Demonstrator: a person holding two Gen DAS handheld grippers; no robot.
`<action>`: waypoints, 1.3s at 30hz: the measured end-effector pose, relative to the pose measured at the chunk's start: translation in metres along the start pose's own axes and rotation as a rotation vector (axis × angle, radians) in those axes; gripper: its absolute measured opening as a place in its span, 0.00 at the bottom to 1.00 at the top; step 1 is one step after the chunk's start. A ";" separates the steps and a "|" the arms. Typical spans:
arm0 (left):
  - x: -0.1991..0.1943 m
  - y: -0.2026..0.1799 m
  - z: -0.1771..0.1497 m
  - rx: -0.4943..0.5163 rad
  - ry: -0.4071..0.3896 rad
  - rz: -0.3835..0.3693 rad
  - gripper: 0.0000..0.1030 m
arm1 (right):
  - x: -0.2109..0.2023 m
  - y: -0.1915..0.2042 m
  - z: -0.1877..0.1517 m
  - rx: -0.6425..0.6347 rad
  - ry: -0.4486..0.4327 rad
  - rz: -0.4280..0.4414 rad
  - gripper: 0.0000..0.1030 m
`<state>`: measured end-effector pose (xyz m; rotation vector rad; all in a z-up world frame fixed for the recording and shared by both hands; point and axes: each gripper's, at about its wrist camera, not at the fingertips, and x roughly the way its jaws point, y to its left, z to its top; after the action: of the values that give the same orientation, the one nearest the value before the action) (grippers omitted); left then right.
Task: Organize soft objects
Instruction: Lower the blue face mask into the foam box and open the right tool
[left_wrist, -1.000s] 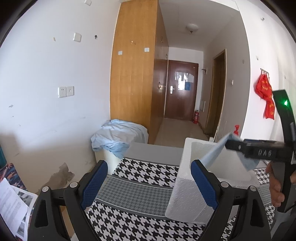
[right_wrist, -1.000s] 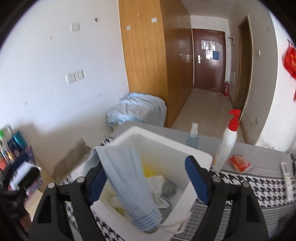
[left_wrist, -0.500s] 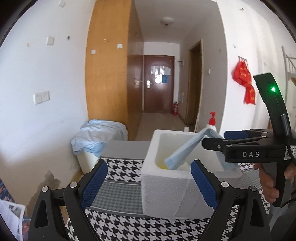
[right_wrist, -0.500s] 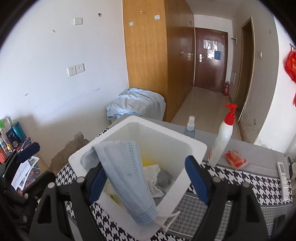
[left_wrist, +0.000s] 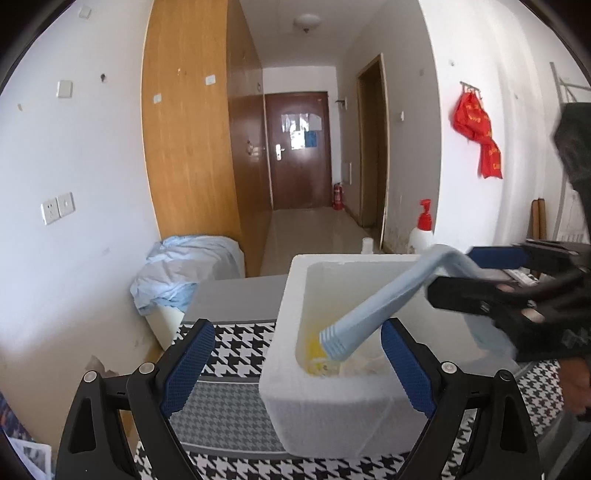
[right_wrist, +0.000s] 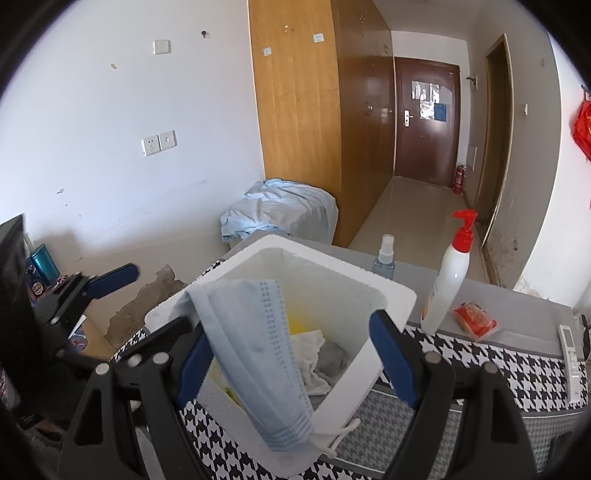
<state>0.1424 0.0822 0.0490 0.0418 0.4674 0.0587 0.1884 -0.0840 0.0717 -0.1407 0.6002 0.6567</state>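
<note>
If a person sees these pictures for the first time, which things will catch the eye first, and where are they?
First is the light blue face mask, draped over one finger of the right gripper above the white foam box on the houndstooth cloth. Next is the white pump bottle with a red top, standing just right of the box.

Legible text: none could be read in either view.
Red hanging ornament (left_wrist: 478, 134), far right wall: gold marks were present, too blurred to read.
Papers on the far door (right_wrist: 430, 99): print was too small to make out.
Red packet (right_wrist: 475, 319), right of the pump bottle (right_wrist: 448, 280): markings were unreadable.
Pump bottle label: orange patch near the base, no letters resolved.
Remote control (right_wrist: 569, 345), right edge: buttons showed no readable legends.
</note>
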 end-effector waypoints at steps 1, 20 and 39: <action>0.004 0.002 0.002 -0.014 0.007 0.012 0.89 | 0.000 0.000 0.000 -0.001 0.001 0.002 0.82; 0.001 0.021 0.004 -0.040 -0.010 -0.039 0.89 | 0.007 -0.006 -0.004 0.002 0.046 0.069 0.82; 0.025 0.000 0.011 0.049 0.027 -0.036 0.89 | -0.003 -0.018 -0.006 0.016 0.037 0.137 0.82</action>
<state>0.1694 0.0836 0.0480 0.0809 0.4963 0.0120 0.1947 -0.1013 0.0672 -0.0980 0.6545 0.7826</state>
